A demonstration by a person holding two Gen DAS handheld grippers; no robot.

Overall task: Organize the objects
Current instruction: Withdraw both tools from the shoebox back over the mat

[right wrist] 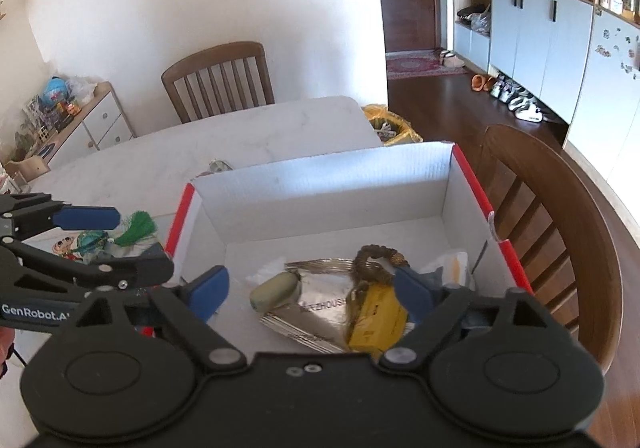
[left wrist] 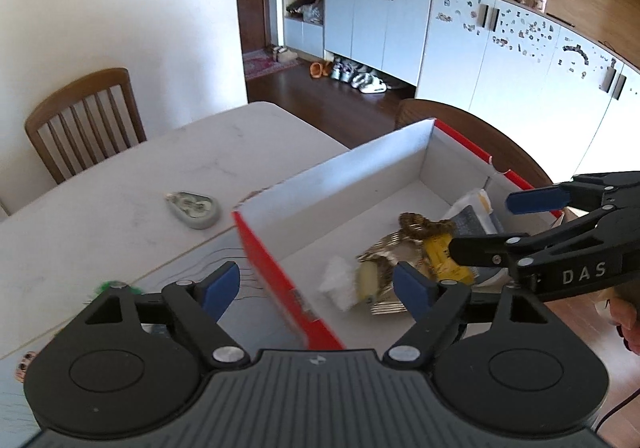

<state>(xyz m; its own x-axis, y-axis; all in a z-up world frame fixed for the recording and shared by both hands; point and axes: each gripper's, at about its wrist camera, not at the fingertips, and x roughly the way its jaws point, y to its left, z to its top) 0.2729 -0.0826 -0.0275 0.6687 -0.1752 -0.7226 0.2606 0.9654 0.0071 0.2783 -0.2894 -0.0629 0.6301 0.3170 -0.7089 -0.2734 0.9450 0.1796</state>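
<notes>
**Sorting small clutter into the red-and-white box**

Hovering over the near edge of the box (right wrist: 320, 184), both tools are released and carry nothing: the left gripper (left wrist: 316, 288) straddles the box's red left wall with its blue pads spread, and the right gripper (right wrist: 310, 294) hangs above the pile with its pads wide apart. That reads as a pause between drops, with the hands clear of what already lies inside.

The box sits at the right end of the white table (left wrist: 120, 176), against a wooden chair (right wrist: 560, 216), probably so things can be swept in from the left. Inside, near its front right, lie a silver foil packet (right wrist: 320, 300), a yellow carton (right wrist: 376, 320), a pale green oval case (right wrist: 276, 290), a brown braided ring (right wrist: 376, 260) and some white wrapping.

Left to collect, by my reading, are a grey teardrop-shaped item (left wrist: 194, 208) on the table left of the box, and a green tassel (right wrist: 138, 228) nearer by.

Legible writing: "ZHOUSE", partly cut off, on the foil packet; "DAS" on the right tool's side; "GenRobot.A" on the left tool's side.
</notes>
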